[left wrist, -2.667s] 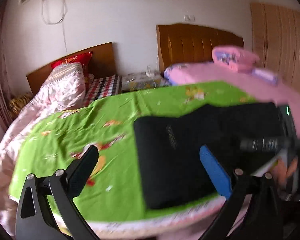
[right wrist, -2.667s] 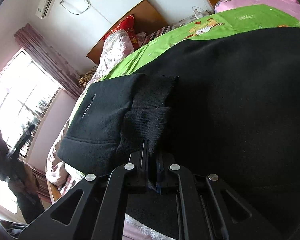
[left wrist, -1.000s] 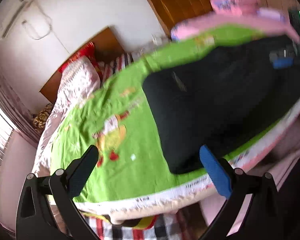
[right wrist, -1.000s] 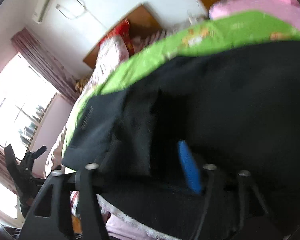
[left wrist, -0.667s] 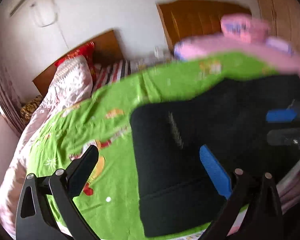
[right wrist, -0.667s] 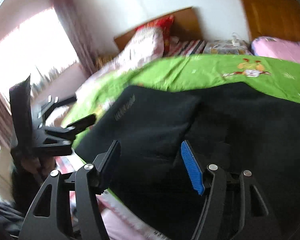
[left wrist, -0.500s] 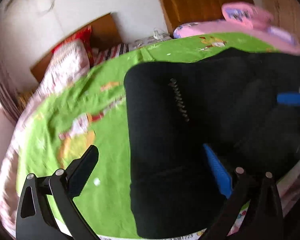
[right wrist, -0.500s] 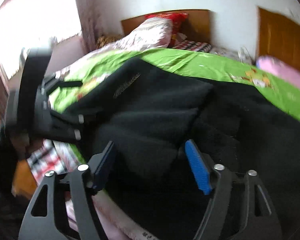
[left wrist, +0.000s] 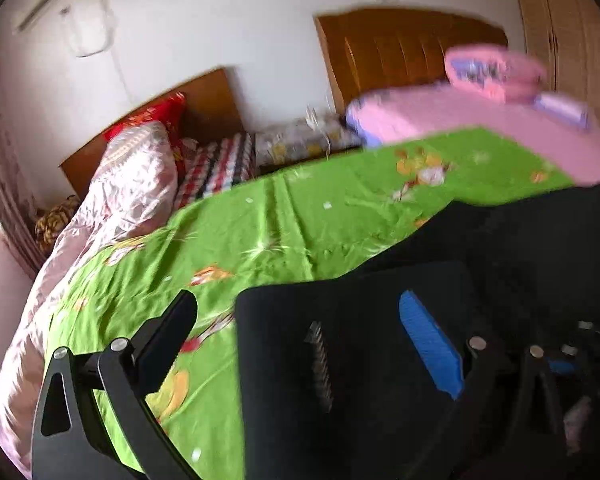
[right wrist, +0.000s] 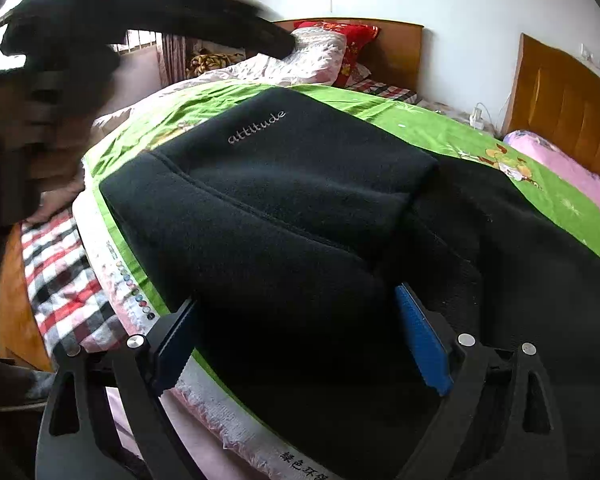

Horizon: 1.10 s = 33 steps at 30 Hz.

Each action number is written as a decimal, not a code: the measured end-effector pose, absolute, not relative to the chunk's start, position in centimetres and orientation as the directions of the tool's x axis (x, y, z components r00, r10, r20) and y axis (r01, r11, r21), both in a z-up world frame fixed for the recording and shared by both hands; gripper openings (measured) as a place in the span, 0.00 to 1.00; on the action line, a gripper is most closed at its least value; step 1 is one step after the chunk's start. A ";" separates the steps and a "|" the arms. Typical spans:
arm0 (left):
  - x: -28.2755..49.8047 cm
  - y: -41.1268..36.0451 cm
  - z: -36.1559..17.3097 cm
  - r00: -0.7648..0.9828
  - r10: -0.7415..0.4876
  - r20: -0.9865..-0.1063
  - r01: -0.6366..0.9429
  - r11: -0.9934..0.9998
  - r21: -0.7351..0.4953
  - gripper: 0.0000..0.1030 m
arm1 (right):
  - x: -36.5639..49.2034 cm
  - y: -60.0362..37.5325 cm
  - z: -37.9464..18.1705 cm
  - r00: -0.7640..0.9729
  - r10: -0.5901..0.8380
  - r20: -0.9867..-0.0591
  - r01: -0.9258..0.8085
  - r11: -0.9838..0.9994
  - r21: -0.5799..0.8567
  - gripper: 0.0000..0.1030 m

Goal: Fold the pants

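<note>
Black pants (right wrist: 300, 184) lie folded on the green bed sheet (right wrist: 440, 128); the top layer carries the word "attitude" (right wrist: 256, 128). My right gripper (right wrist: 296, 340) hovers at the near edge of the pants, its jaws opening wide. Fabric lies below and between the blue pads (right wrist: 420, 344), which do not press on it. In the left wrist view my left gripper (left wrist: 300, 336) stands open over the left end of the pants (left wrist: 380, 380), holding nothing. The left tool shows as a dark blur (right wrist: 52, 60) in the right wrist view.
The green sheet (left wrist: 260, 232) spreads left and beyond the pants. A pink quilt (left wrist: 132, 184) and red pillow (left wrist: 152, 116) lie by the headboard (left wrist: 204, 96). A second bed with pink cover (left wrist: 480, 116) stands to the right. The mattress edge (right wrist: 220, 408) and plaid cloth (right wrist: 68, 276) are below.
The right gripper let go of the pants fold, opened wide and rolled level. The left gripper swept sideways over the bed and now hangs over the pants' left end.
</note>
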State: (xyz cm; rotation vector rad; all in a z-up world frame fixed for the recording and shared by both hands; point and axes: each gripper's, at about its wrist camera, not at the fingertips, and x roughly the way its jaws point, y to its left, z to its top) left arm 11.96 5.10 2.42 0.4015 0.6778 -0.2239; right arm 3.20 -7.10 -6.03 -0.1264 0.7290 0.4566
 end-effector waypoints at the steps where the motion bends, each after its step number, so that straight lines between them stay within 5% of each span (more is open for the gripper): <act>1: 13.0 4.6 1.3 0.742 -0.052 -0.669 0.332 0.894 0.299 0.99 | 3.0 -7.7 -5.6 0.653 0.371 -0.660 -0.442 0.894 0.065 0.86; 4: 15.1 4.0 -3.0 0.683 0.051 -0.729 0.324 0.873 0.365 0.99 | 2.2 -11.0 -4.1 0.683 0.396 -0.614 -0.401 0.906 0.138 0.86; 10: 13.8 4.6 -3.7 0.746 0.086 -0.661 0.280 0.859 0.428 0.99 | -0.7 -23.4 -0.9 0.814 0.274 -0.512 -0.127 0.944 0.303 0.86; 19: 13.3 3.9 -3.6 0.782 0.106 -0.614 0.268 0.833 0.484 0.99 | -6.1 -39.9 -3.8 0.792 0.025 -0.611 0.298 0.856 0.422 0.86; 26: 13.0 3.8 -3.5 0.786 0.114 -0.608 0.252 0.839 0.483 0.99 | -11.2 -42.8 -5.5 0.802 0.024 -0.597 0.339 0.805 0.486 0.86; 33: 10.3 1.1 -1.2 0.781 -0.031 -0.624 0.315 0.882 0.351 0.99 | -13.8 -43.9 -5.5 0.840 0.076 -0.537 0.281 0.786 0.551 0.86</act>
